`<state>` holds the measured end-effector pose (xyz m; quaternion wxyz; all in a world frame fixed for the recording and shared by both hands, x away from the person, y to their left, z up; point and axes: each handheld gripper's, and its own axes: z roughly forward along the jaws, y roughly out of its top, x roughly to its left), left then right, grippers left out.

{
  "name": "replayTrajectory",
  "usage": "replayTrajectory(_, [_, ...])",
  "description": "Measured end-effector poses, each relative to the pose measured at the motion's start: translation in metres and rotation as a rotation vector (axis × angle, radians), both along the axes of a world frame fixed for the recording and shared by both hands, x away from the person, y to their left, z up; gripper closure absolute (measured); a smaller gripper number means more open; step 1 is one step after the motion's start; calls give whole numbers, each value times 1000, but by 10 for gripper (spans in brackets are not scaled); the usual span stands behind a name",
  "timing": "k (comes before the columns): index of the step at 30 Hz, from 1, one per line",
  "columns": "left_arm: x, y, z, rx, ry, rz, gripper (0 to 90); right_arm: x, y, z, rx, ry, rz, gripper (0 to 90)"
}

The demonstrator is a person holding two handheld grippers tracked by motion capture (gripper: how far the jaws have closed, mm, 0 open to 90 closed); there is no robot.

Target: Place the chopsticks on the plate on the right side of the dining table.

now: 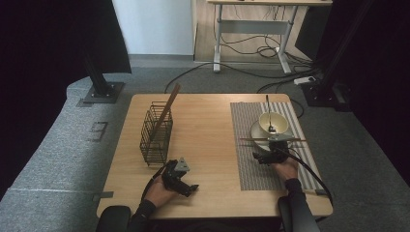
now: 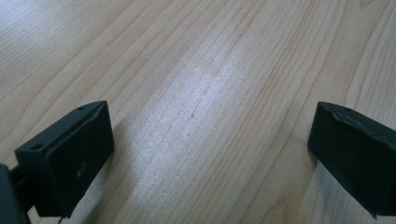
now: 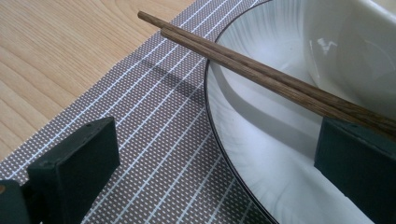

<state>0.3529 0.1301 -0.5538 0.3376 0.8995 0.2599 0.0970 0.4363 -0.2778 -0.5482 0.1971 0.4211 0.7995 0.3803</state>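
Right gripper sits low at the near edge of the round white plate, jaws spread, nothing pinched; one jaw is over the grey striped woven placemat, the other over the plate. Just ahead of and above its jaws lies the pair of dark brown wooden chopsticks, side by side across the plate rim, tips reaching out past the rim over the placemat. From the high view the chopsticks run crosswise right in front of that gripper, resting on the plate, with the white ceramic bowl standing on the plate beyond them and a dark-handled utensil standing in it. Left gripper hangs over bare light wood surface, jaws spread wide, empty, well apart from everything on the placemat. Beyond it and to its left stands a black wire basket with one brown wooden stick leaning out of it. Judgement: chopsticks look placed, so the setting seems near done; what may be left is pulling the right gripper back and dealing with the stick in the basket. Whether the chopsticks are fully released cannot be told for sure, though no jaw appears to touch them.
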Motion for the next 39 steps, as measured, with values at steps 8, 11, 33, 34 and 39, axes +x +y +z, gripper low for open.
replayTrajectory(8, [0, 0, 0, 0, 0, 0, 0, 1, 0, -1, -2, 5, 0, 0])
replayTrajectory(11, [0, 0, 0, 0, 0, -1, 0, 2, 0, -2, -4, 10, -1, 1])
replayTrajectory(33, [0, 0, 0, 0, 0, 0, 0, -14, -48, 25, -22, -102, -232, 0])
replayTrajectory(34, [0, 0, 0, 0, 0, 0, 0, -15, -53, 25, -25, -110, -255, 0])
replayTrajectory(39, [0, 0, 0, 0, -1, -1, 0, -17, -75, 24, -39, -136, -363, 0])
